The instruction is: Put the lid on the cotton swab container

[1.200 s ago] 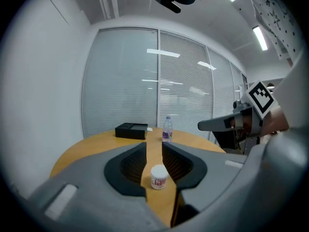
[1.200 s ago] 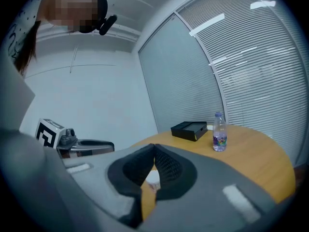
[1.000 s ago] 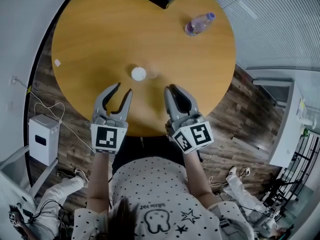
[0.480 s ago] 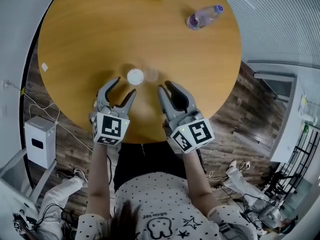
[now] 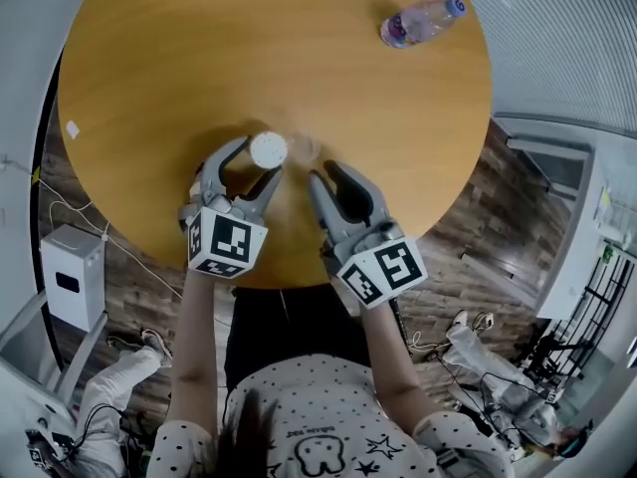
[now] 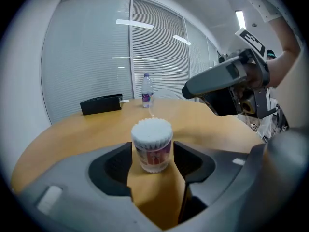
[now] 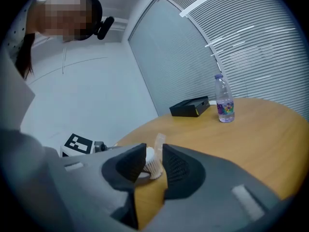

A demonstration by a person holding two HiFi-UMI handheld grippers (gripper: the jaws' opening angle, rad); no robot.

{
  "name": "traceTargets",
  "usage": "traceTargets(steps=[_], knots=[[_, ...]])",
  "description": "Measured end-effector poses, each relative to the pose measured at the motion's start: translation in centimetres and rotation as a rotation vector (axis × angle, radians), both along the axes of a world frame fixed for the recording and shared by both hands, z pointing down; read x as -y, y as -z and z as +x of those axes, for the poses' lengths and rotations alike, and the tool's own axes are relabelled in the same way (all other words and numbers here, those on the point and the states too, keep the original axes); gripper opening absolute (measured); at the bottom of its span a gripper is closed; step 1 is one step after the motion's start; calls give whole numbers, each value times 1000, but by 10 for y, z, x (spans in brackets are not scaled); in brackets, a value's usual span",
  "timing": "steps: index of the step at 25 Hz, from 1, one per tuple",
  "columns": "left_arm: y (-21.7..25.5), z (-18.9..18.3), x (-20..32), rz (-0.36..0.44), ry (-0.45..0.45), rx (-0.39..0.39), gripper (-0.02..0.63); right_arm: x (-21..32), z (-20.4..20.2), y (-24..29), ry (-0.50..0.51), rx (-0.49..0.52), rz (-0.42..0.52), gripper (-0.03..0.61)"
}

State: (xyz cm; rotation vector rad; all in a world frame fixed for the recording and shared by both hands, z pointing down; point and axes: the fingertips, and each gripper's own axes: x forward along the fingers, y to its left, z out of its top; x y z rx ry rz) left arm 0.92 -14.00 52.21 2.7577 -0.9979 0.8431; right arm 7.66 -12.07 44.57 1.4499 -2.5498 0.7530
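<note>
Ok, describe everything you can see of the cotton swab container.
The cotton swab container is a small round clear plastic tub with a purple and red label, packed full of white swab tips and with no lid on. It stands upright on the wooden table, between the jaws of the left gripper, which have just been opening and do not look pressed on it. The clear lid is close at its right; whether they touch I cannot tell.
</note>
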Motion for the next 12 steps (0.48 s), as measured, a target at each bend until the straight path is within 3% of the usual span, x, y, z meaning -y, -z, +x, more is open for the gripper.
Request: traceTargets(steps=[12], knots=[[-8,2,4,17,14,-6,256,5,10,-1,-27,35,3,129]])
